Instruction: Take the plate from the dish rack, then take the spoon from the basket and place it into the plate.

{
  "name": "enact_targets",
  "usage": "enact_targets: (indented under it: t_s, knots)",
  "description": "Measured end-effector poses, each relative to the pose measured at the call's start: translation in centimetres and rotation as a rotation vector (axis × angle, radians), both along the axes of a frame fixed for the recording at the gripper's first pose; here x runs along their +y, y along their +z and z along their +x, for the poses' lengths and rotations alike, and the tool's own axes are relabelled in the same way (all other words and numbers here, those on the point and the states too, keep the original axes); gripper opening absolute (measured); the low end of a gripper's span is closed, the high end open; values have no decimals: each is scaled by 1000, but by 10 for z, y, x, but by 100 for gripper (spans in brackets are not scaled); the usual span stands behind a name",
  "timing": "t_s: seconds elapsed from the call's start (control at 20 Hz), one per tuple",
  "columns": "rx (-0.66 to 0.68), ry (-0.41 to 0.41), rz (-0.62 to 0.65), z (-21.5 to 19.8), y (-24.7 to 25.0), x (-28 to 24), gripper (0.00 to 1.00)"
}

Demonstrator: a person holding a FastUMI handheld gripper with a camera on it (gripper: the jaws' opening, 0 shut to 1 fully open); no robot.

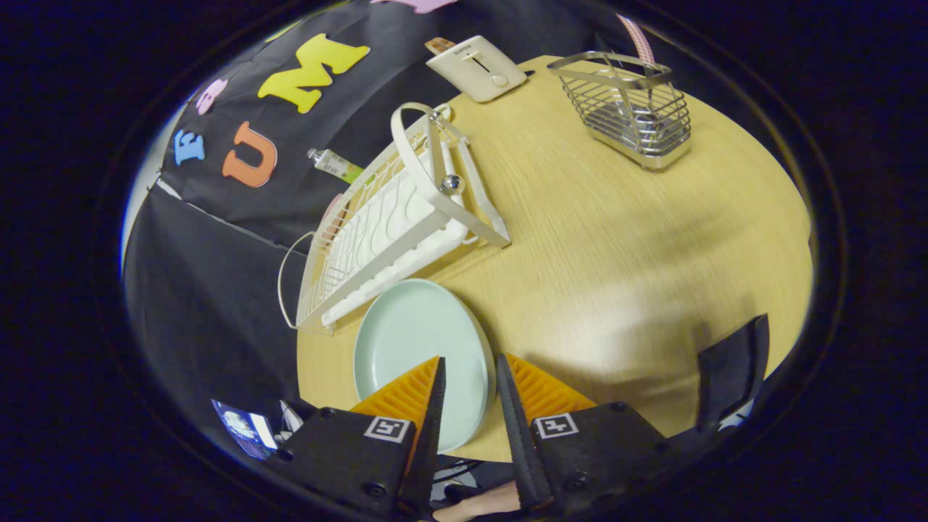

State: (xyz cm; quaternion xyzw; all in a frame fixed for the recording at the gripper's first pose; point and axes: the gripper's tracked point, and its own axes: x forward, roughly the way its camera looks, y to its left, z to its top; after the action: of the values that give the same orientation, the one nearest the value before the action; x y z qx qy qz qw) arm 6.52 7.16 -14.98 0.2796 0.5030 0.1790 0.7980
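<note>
A pale green plate (417, 355) lies flat on a round wooden table (616, 239), just beside the near end of a white dish rack (395, 225), its near rim partly covered by the gripper (469, 373). The gripper's two fingers stand a little apart above the plate's right half; they hold nothing, and whether either tip touches the plate cannot be told. Left of the rack, off the table's edge, a small tube (335, 165) lies against the dark cloth wall; its label is too small to read. The rack looks empty, though a pinkish shape behind its far wires is hard to make out. Beyond it stands a cream toaster (476, 67) with something brown in its slot; the lettering on top is illegible. To the right, well apart from the plate, a wire basket (627, 109) holds a spoon (647, 80), its checked pink handle rising above the rim and its bowl hidden behind the wires. Below the fingers, part of a hand (478, 504) is cut off.
</note>
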Motion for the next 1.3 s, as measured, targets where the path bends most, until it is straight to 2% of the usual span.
enact_targets:
  t_s: [0.2,0.3,0.6,0.75,0.85,0.95,1.3]
  knots:
    - [-130,-1,-102,2,14,-27,52]
    - [-224,-31,-166,4,25,-48,54]
    - [-576,-218,-460,26,66,-128,57]
    - [-715,-322,-545,33,91,-165,62]
    - [-736,-355,-542,36,93,-177,72]
    - [-728,-367,-531,46,86,-189,76]
    - [-812,-372,-530,112,81,-223,76]
